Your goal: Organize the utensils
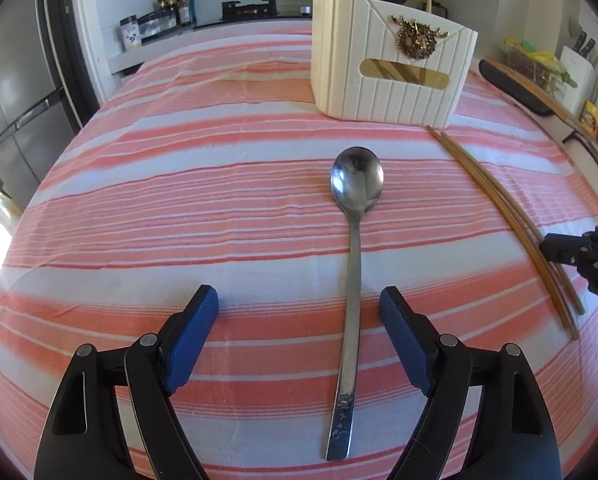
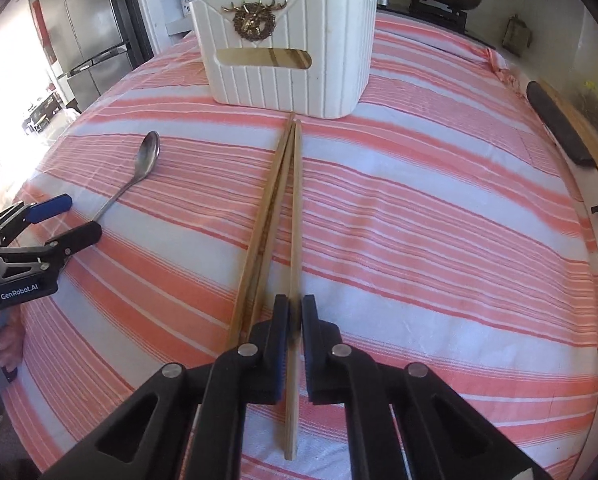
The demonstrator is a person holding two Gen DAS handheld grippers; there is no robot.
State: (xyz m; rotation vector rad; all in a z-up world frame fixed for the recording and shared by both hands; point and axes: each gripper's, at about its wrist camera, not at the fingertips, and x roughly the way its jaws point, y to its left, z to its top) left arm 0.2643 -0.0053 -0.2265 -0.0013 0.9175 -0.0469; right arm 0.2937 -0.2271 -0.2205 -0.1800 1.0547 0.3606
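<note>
On the striped tablecloth (image 1: 179, 200), a steel spoon (image 1: 353, 264) is laid between the wide-open fingers of the left gripper (image 1: 299, 304), untouched. One wooden chopstick (image 2: 295, 280) is clamped by the right gripper (image 2: 295, 312); two more lie beside it, tips near the white utensil holder (image 2: 287, 68).

The left claw (image 2: 65, 220) is showing "GenRobot.AI" in white on its black body. The right claw (image 1: 555, 252) is showing only "DA" at the edge. Marks on the spoon (image 1: 355, 216) handle are staying unreadable.

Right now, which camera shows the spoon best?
The left wrist view: the spoon lies whole and central, bowl to handle end. The right wrist view shows it small at the left edge, handle end hidden behind the left gripper.
</note>
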